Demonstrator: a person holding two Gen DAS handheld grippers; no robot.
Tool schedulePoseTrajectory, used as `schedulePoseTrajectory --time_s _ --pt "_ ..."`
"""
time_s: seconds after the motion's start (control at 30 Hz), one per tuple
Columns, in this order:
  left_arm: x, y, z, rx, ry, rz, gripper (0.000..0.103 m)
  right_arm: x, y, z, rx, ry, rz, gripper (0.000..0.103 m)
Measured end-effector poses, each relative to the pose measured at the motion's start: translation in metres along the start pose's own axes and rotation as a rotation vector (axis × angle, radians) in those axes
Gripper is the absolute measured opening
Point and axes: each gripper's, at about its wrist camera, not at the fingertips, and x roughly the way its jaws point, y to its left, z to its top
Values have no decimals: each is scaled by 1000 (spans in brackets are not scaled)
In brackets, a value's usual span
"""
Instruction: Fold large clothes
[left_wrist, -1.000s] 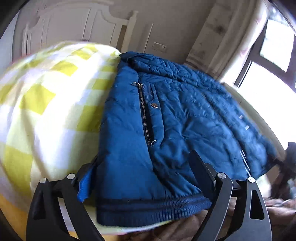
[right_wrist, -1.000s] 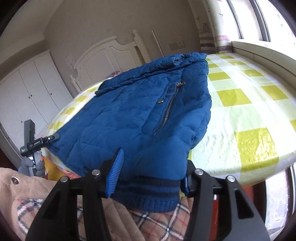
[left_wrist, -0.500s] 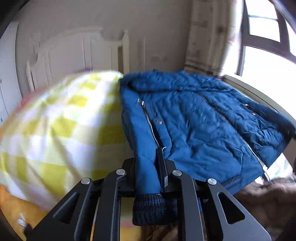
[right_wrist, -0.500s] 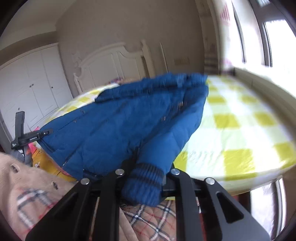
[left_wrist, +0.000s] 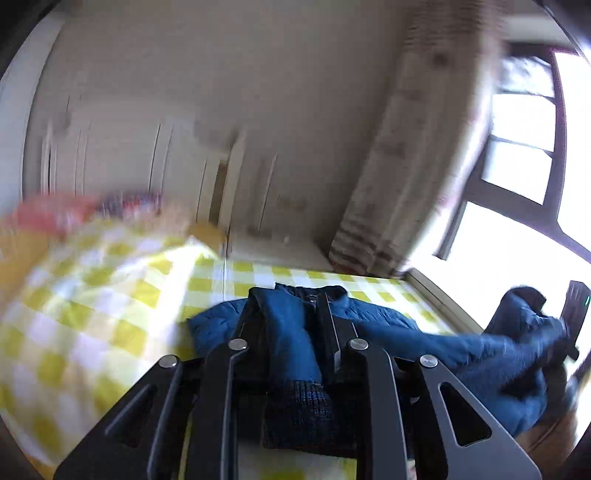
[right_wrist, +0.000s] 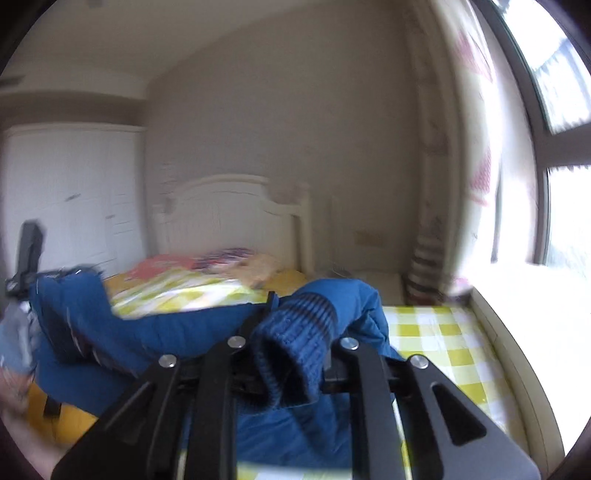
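Note:
A blue quilted jacket hangs stretched between my two grippers above the bed. The left gripper pinches its dark knit hem; the jaws are opening slightly, but the fabric stays pressed between the pads. In the right wrist view the right gripper clamps a ribbed knit cuff, jaws likewise easing open a little around it. The rest of the jacket sags to the left toward the other gripper. Both views are blurred by motion.
The bed has a yellow and white checked sheet, with a white headboard and pillows at the far end. A bright window and curtain lie to the right. White wardrobe doors stand at the left.
Both grippers went from open around the jacket's lower edge to shut on it. They then rose, lifting the jacket off the bed.

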Motion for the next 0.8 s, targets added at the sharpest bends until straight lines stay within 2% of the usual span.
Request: schedulePoseTrajectory --time_s 0.03,0.07,0.1,0.13,0.17,0.2,0.27,0.3,0.33,0.43,0.5,0.53,0.63,0.7,0.8 --pt "27 14 14 -60 51 -1 21 37 -20 8 76 72 10 25" --pt "57 27 23 -114 110 5 21 77 -44 11 176 174 32 35" --pt "94 45 30 -177 190 8 22 109 -65 8 266 253 49 54" --pt "125 62 29 -236 250 5 25 143 -92 -4 387 321 49 63" --pt "143 73 25 -271 284 8 25 161 -109 -15 460 347 45 74" --pt "165 88 18 -308 321 24 28 171 -119 -23 498 353 41 77" --pt "191 102 3 -334 355 47 45 185 -138 -45 536 363 22 77" --pt "199 113 -4 -337 354 72 81 188 -143 -53 530 370 1 77" --pt "202 122 -7 -340 338 88 98 191 -148 -62 507 389 -36 77" --pt "201 145 -12 -358 298 110 99 194 -149 -87 461 450 -102 77" --pt "203 155 -7 -339 282 142 99 201 -152 -95 430 490 -118 77" --pt "206 156 -5 -317 287 131 99 208 -152 -96 403 514 -122 77" --pt "216 151 -6 -257 331 83 99 231 -146 -89 286 561 -131 77" --pt "225 143 -12 -203 399 52 99 241 -142 -84 221 577 -126 77" --pt "237 134 -21 -141 457 40 99 257 -143 -76 196 596 -83 78"
